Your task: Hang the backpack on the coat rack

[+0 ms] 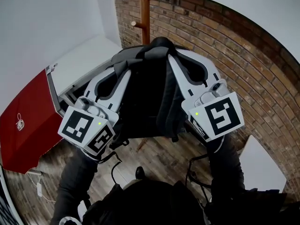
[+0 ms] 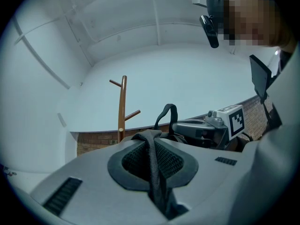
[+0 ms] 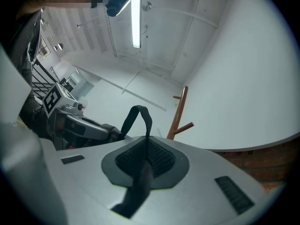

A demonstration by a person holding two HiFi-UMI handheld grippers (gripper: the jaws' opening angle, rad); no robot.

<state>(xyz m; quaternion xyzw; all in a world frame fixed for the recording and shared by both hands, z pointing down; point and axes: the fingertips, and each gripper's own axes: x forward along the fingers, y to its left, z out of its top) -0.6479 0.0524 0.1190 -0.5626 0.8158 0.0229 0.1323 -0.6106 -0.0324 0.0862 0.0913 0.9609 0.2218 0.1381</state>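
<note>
Head view: left hand-held gripper [image 1: 120, 74] and right hand-held gripper [image 1: 175, 64] each clamp a backpack [image 1: 150, 102] strap; coat rack [image 1: 145, 13] ahead, hanging remains.

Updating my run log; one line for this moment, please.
left gripper: shut on black fabric backpack | right gripper: shut on backpack | backpack: held up before brown wooden coat rack | hung: not yet
</note>
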